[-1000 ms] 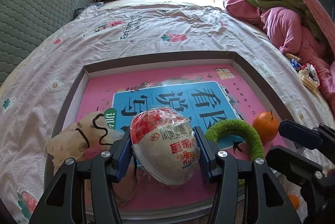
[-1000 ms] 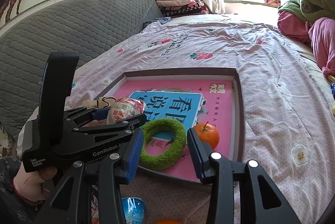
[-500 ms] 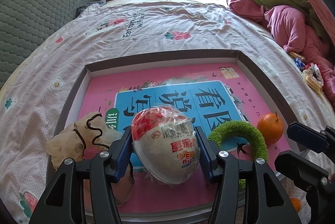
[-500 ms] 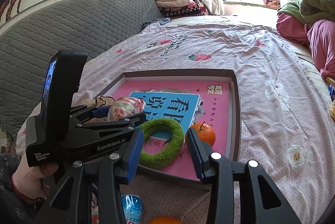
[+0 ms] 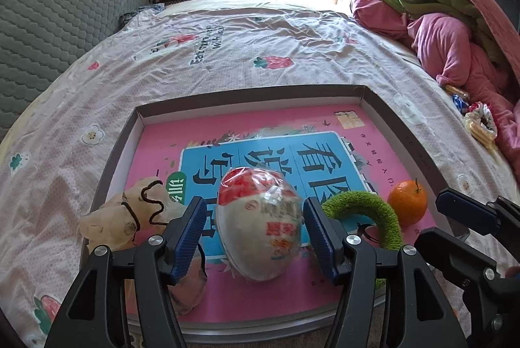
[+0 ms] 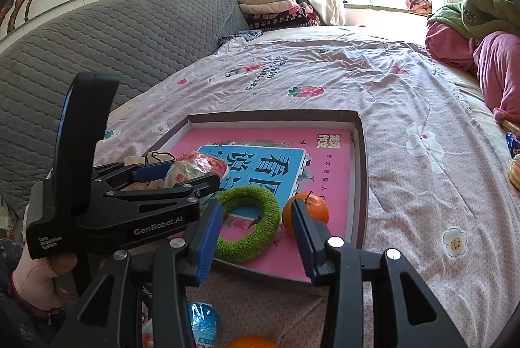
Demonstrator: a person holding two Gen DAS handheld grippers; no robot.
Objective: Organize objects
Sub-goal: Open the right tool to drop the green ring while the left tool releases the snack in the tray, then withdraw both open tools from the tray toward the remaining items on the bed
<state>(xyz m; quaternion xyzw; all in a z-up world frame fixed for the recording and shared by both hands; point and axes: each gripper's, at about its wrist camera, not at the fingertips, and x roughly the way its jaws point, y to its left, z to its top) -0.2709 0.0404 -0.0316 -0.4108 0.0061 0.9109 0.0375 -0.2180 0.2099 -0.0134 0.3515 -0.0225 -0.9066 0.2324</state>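
Observation:
A shallow box tray (image 5: 247, 96) lies on the bed with a pink and blue book as its floor. On it rests a round snack pack in clear wrap (image 5: 260, 227), white with a red top. My left gripper (image 5: 253, 218) straddles the pack; its jaws are opening and a gap shows at the left pad. Left of the pack lies a beige pouch with a black cord (image 5: 130, 214). On the right are a green fuzzy ring (image 5: 367, 205) and an orange (image 5: 408, 201). My right gripper (image 6: 255, 208) hovers open and empty over the tray's near edge (image 6: 273, 114), above the ring (image 6: 250, 224) and orange (image 6: 308, 208).
A person's hand (image 6: 35, 276) holds the left gripper (image 6: 156, 182). Below the tray lie another orange (image 6: 252, 343) and a blue wrapped item (image 6: 203, 322). Pink and green clothes (image 5: 448, 32) pile up at the right, with snack packets (image 5: 477, 123) beside them. A grey headboard (image 5: 48, 32) runs along the left.
The left jaws have spread apart from the snack pack, which stays on the tray. The right gripper has kept still.

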